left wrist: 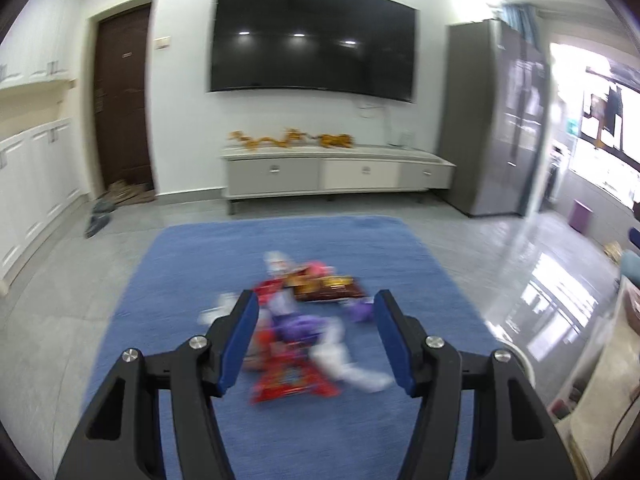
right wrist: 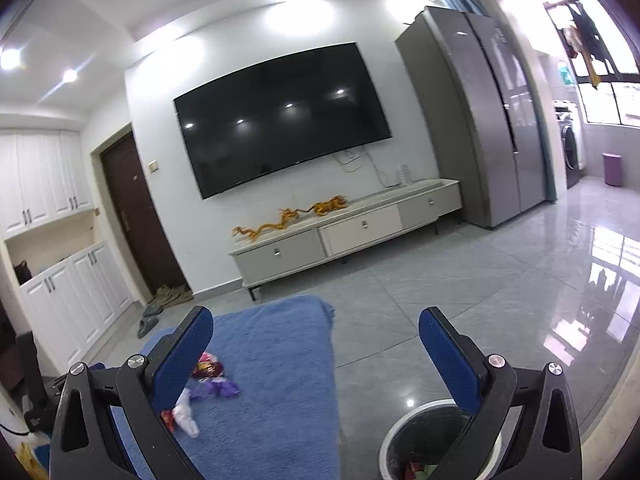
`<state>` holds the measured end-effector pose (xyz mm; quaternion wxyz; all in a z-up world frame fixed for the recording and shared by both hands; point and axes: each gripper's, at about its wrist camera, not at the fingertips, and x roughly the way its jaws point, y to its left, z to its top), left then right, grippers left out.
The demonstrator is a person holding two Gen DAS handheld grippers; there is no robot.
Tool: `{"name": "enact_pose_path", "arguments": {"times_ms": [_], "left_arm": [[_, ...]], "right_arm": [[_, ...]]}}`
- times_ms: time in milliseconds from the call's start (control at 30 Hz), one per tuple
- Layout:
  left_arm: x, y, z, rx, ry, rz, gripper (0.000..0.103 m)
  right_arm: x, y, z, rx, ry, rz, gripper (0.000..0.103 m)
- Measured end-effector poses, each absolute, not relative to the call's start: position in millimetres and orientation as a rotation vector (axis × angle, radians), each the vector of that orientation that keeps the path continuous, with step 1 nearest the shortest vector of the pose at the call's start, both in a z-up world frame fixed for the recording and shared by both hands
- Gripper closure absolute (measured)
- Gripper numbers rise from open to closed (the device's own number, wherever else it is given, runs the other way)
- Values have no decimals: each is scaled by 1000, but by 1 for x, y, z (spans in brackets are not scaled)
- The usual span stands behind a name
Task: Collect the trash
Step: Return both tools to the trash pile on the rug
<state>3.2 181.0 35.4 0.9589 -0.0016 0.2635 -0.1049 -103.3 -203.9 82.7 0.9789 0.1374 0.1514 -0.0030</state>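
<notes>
A blurred pile of trash lies on a blue rug: red, brown, purple and white wrappers. My left gripper is open and empty, just above the near side of the pile. In the right wrist view the same pile lies at the lower left on the rug. My right gripper is open and empty, above a white-rimmed bin with a dark liner that holds some wrappers.
A low TV cabinet stands under a wall TV, with a grey fridge to its right. Slippers and cardboard lie by a dark door. Shiny tiled floor surrounds the rug.
</notes>
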Motion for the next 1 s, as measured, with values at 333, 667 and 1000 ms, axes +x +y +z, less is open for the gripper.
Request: {"name": "enact_pose_path", "arguments": {"times_ms": [333,667,1000], "left_arm": [[4,255,6,-81,596,-145,45],[19,214,-33,-66,698,-273,45],[48,191,-60,-45,750,-261,45]], "right_arm": [[-76,-160,77,231,395,68,0],[-47,-145,50,216,496,100,0],[-8,-140,10,226,600,151,0]]}}
